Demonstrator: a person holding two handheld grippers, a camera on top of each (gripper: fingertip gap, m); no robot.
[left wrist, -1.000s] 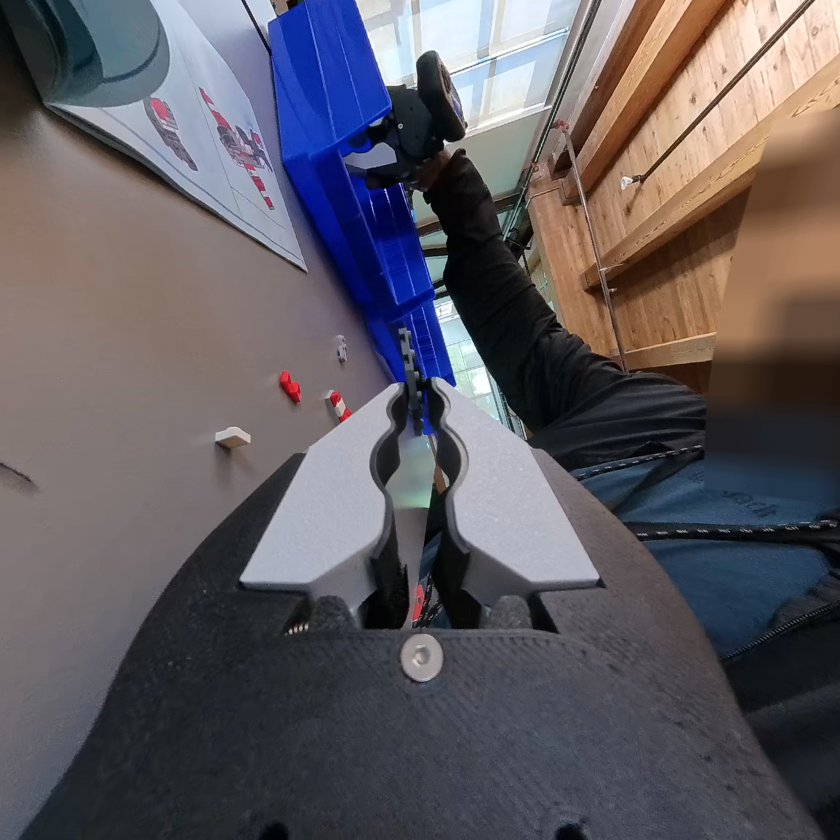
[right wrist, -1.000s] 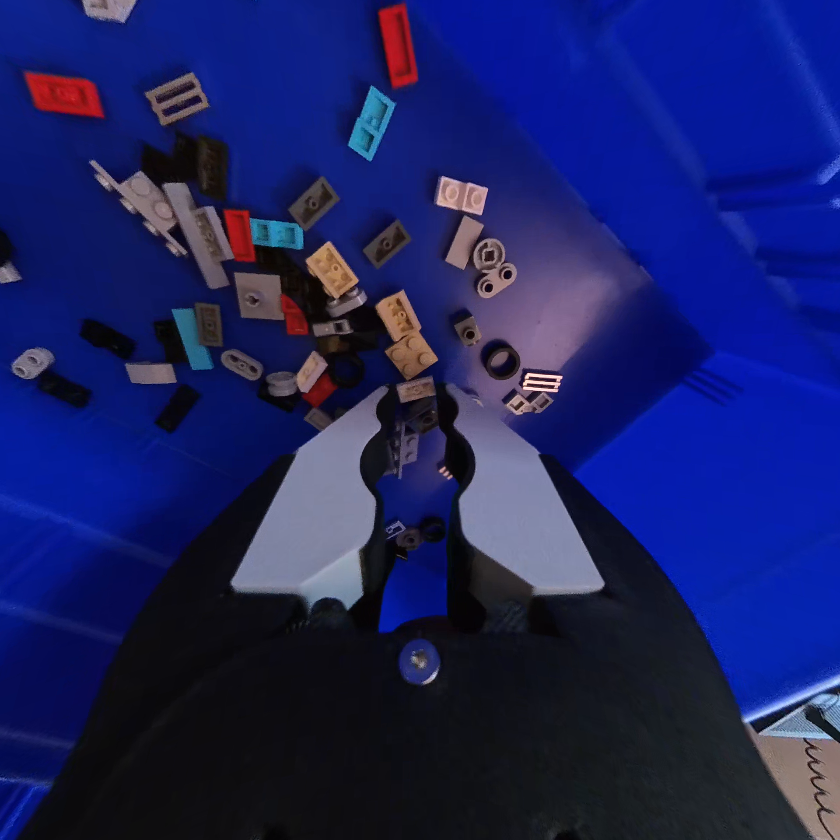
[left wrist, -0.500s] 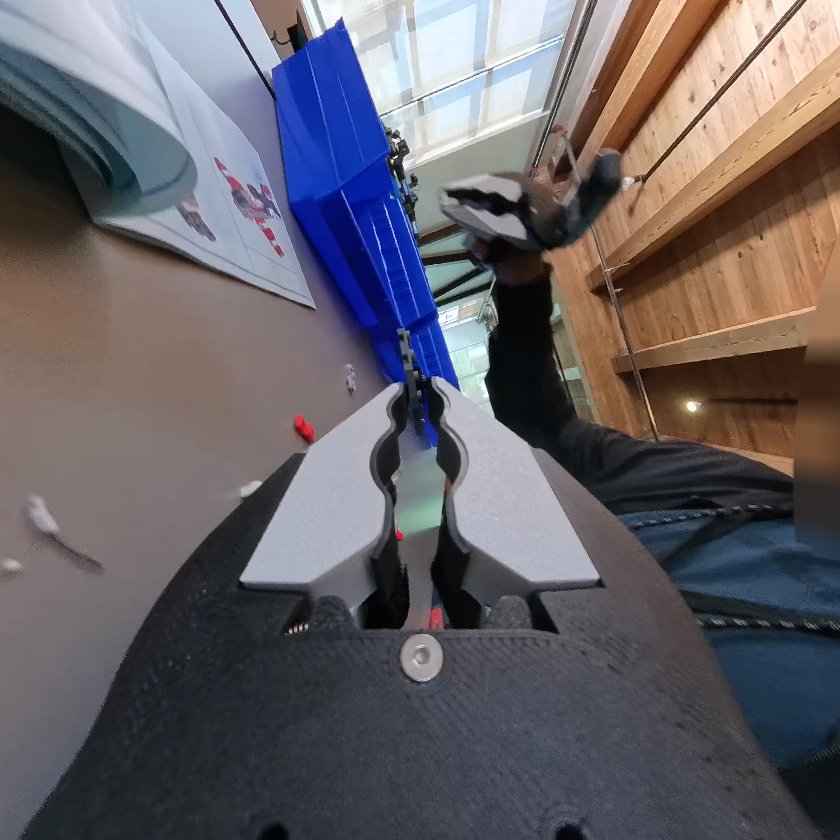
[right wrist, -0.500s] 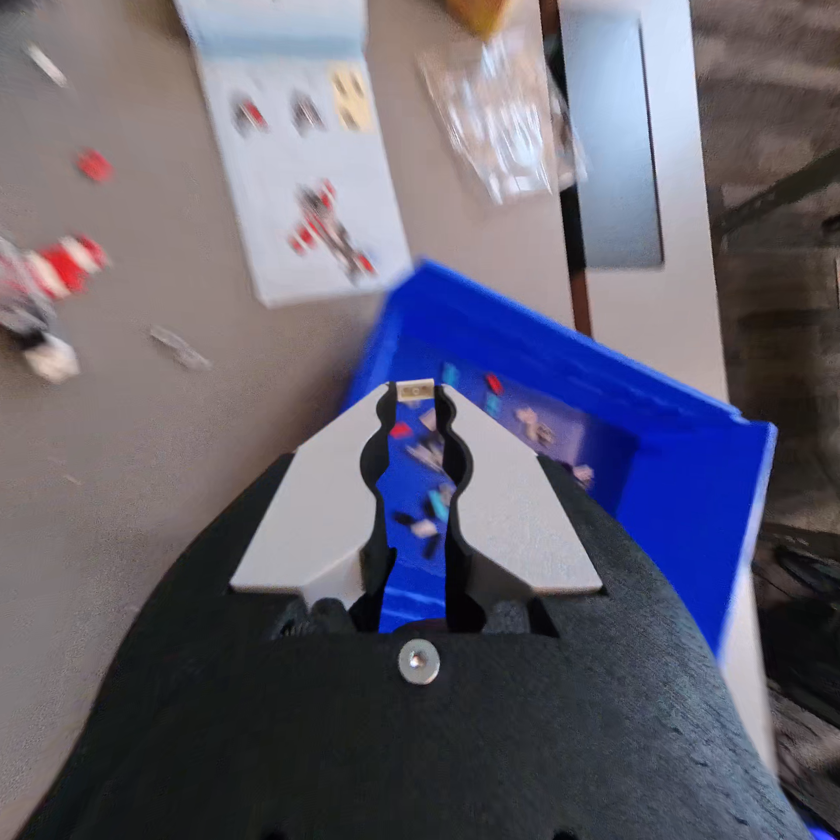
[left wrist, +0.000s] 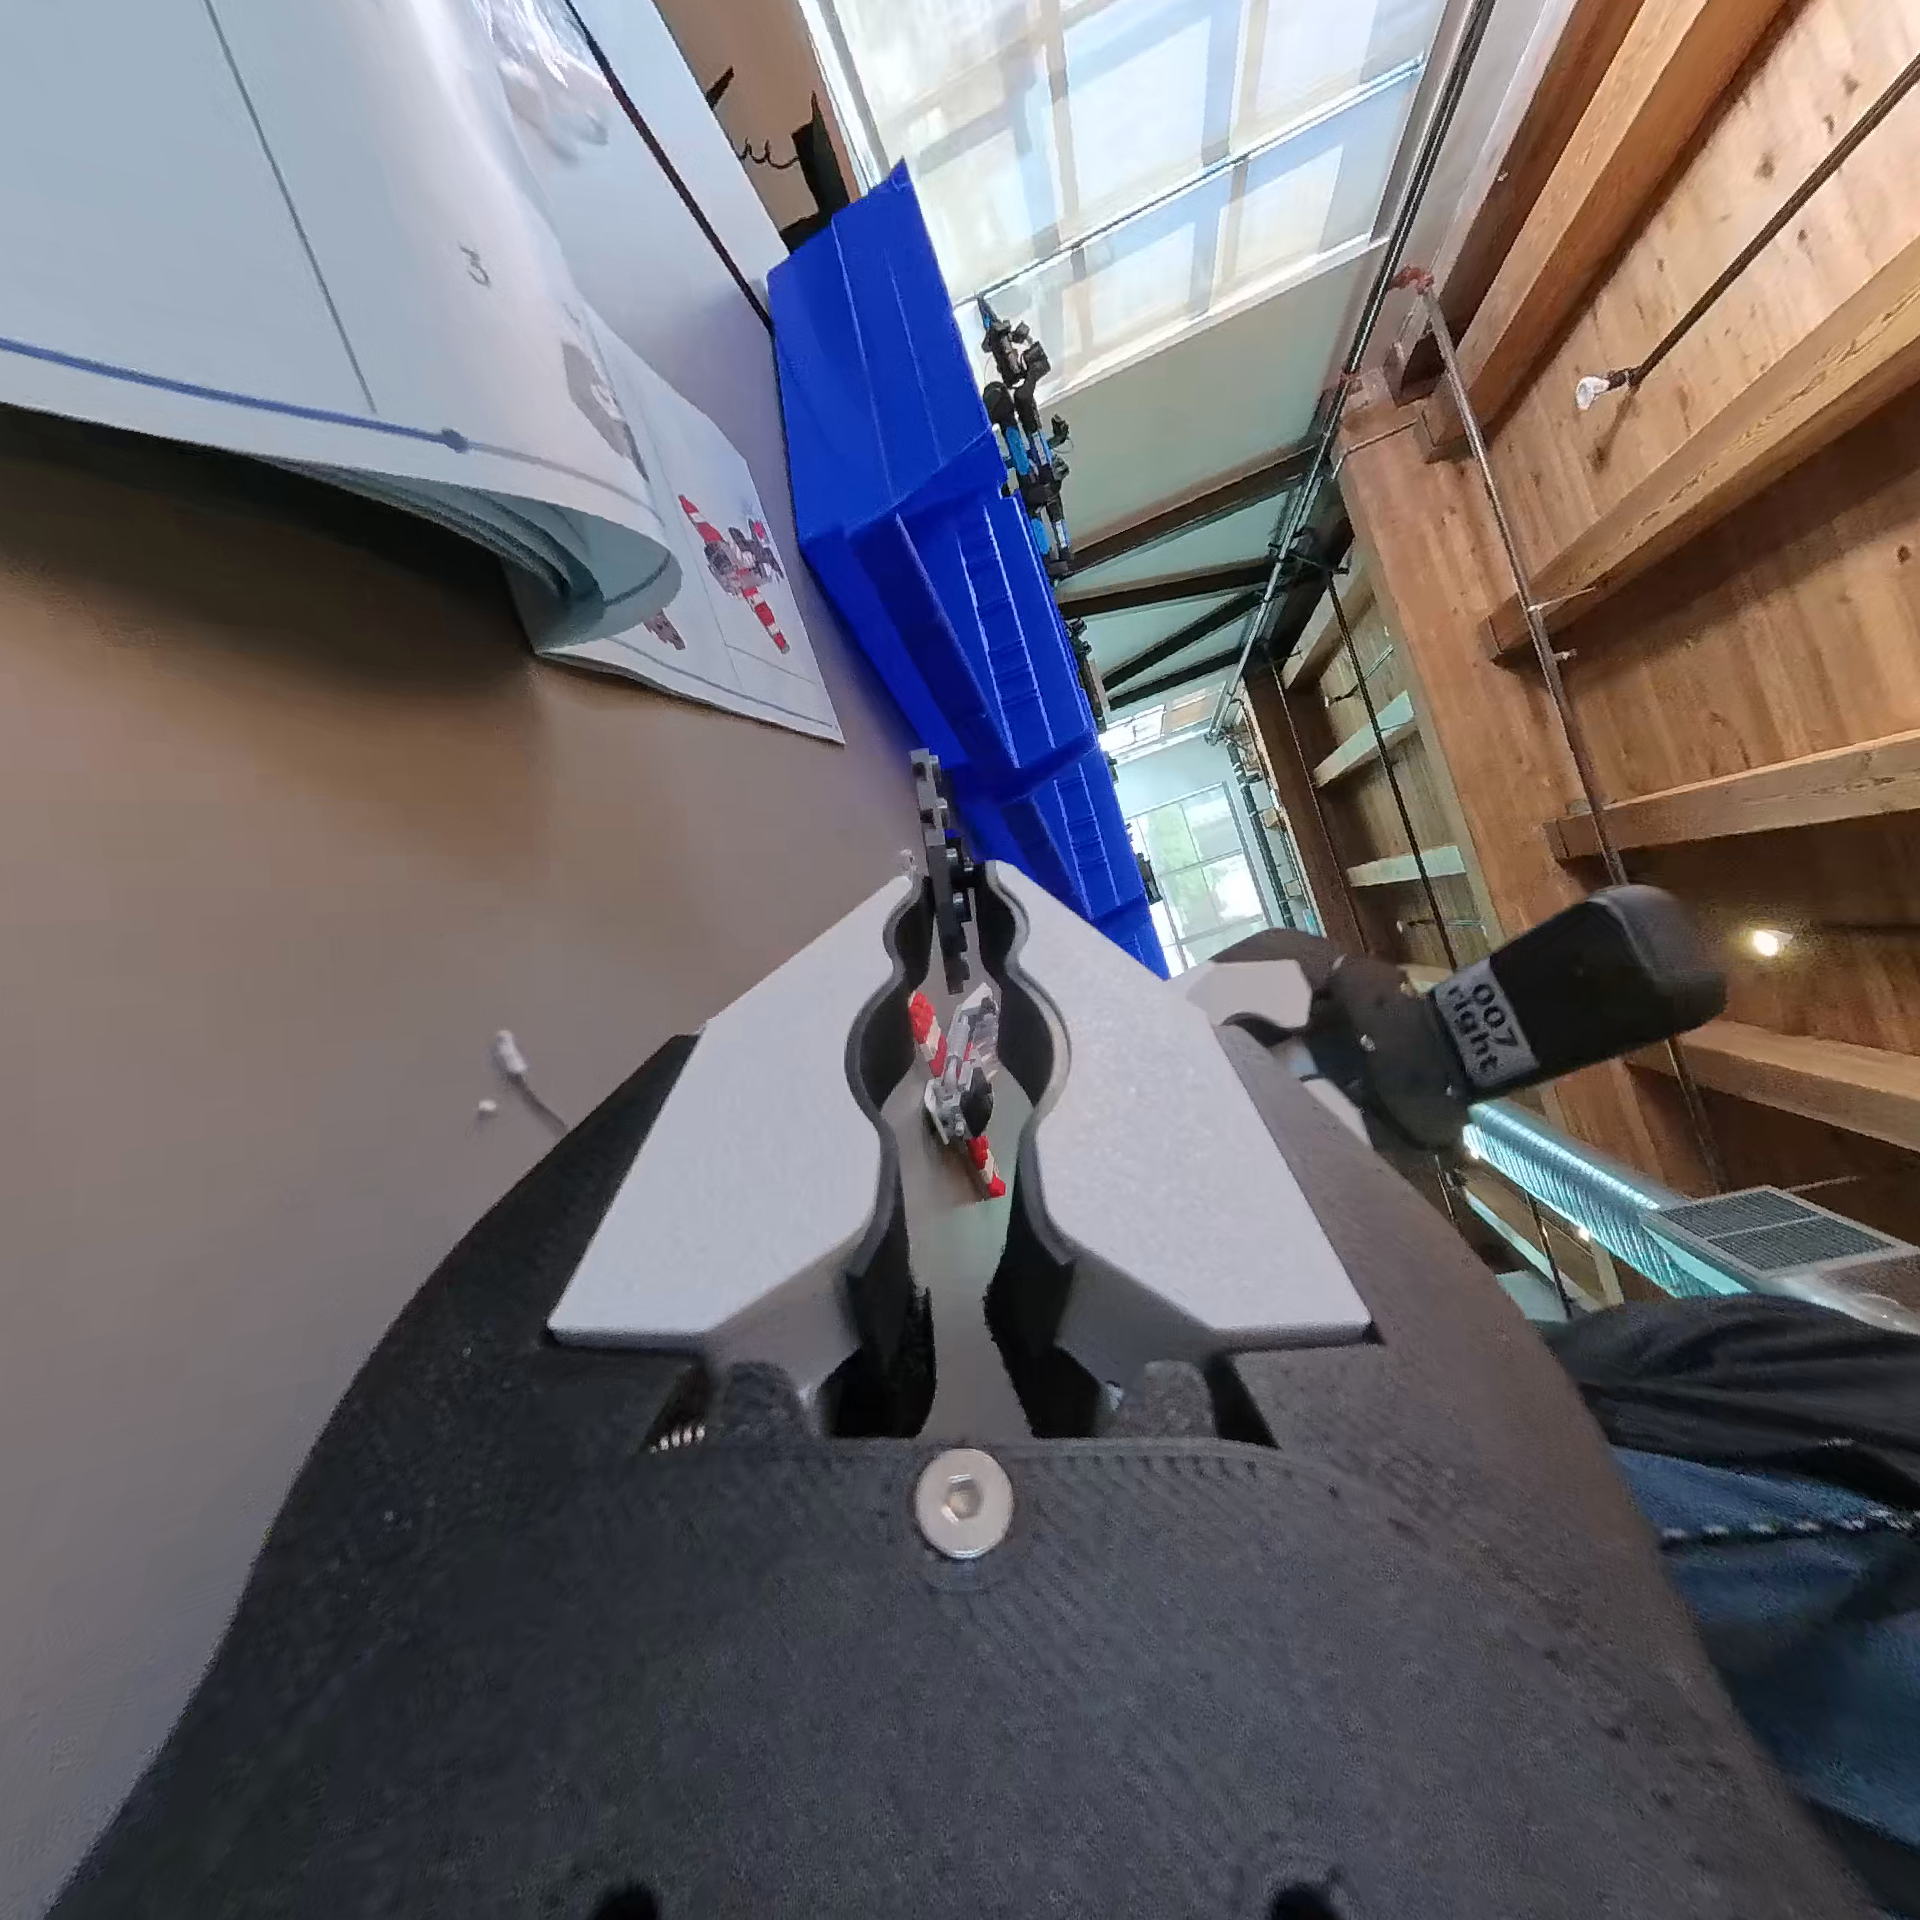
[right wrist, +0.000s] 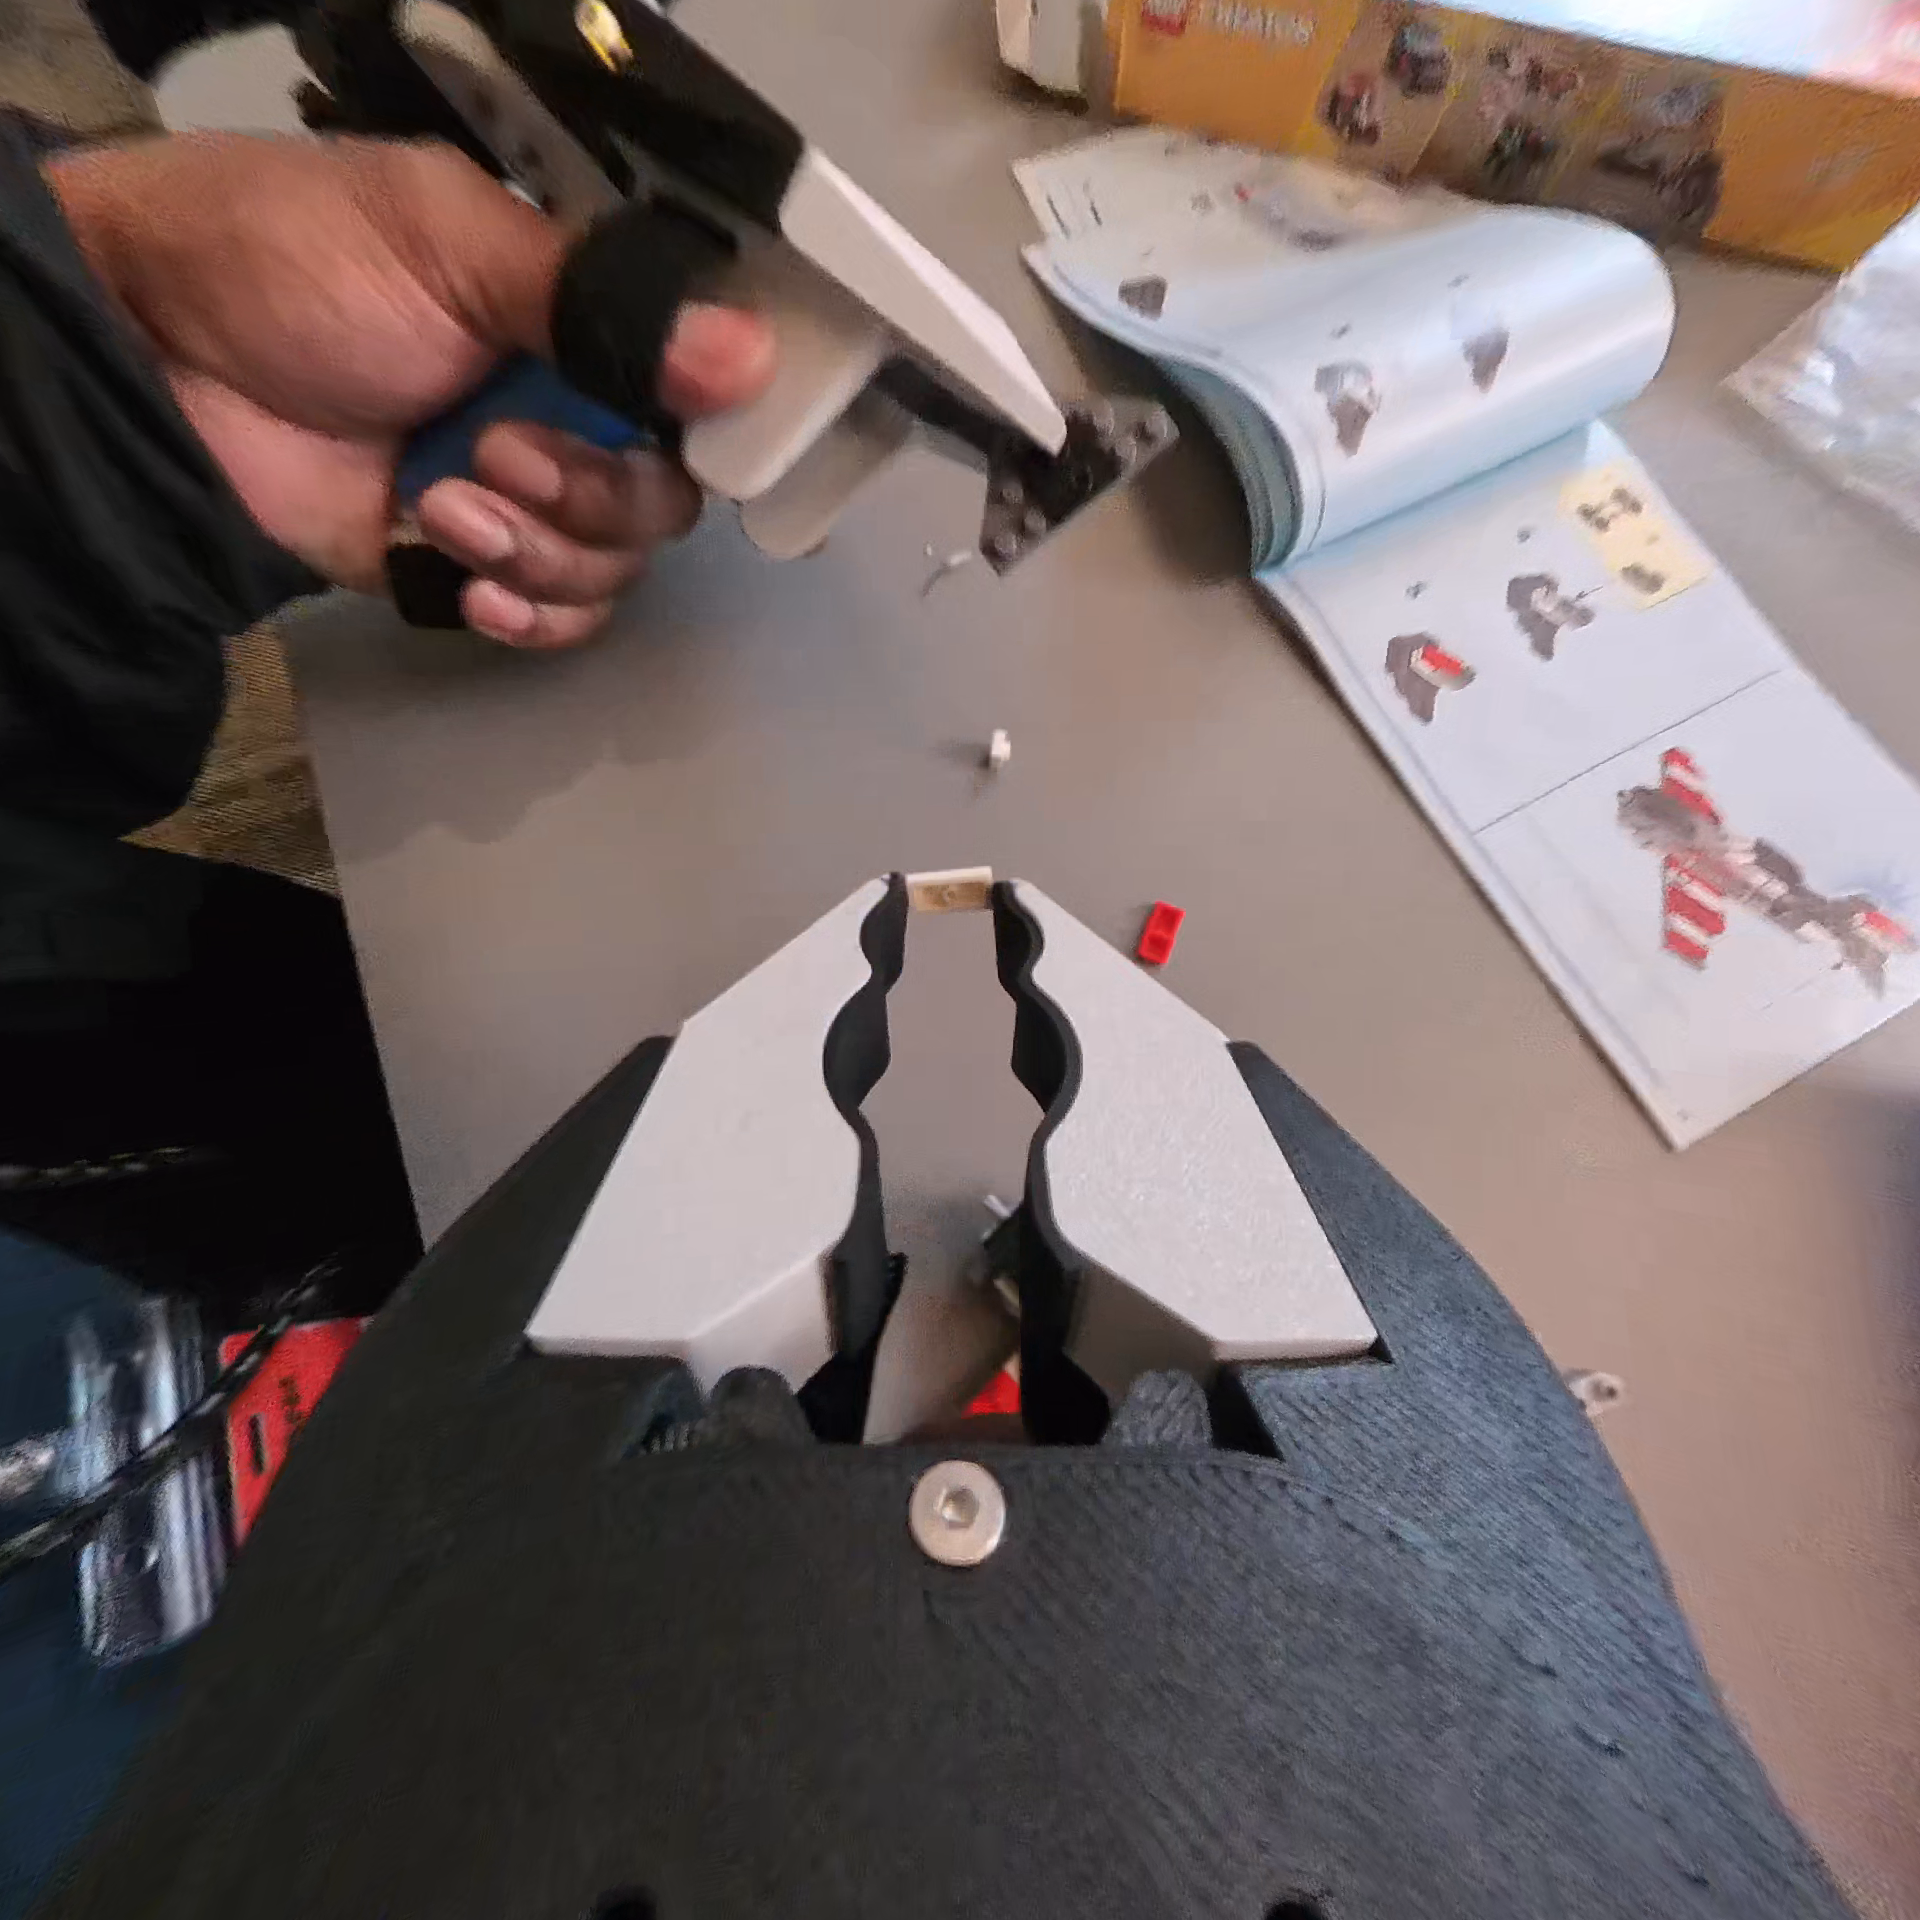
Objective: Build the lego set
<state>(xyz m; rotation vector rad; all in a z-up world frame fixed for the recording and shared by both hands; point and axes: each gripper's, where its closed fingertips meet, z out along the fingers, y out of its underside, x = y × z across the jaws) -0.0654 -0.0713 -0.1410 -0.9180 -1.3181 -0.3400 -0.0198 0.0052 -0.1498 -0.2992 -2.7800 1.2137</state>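
Grey worktop (right wrist: 727, 727) carries an open booklet (right wrist: 1455, 436) at far right. Left gripper (right wrist: 1049, 436) has its jaws clamped on a dark plate (right wrist: 1081, 478); right gripper (right wrist: 948, 896) pinches a small white tile (right wrist: 948, 894), near a red piece (right wrist: 1161, 931).

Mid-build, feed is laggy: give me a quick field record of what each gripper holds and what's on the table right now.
left gripper: shut on dark grey plate, tilted, low over the table
right gripper: shut on small tan piece at its fingertips, above the table
loose parts: small red piece right of the right gripper's tips; small light grey piece farther ahead
instruction booklet: open, to the right
lego box: far edge, blurred
blue bin: beyond the booklet
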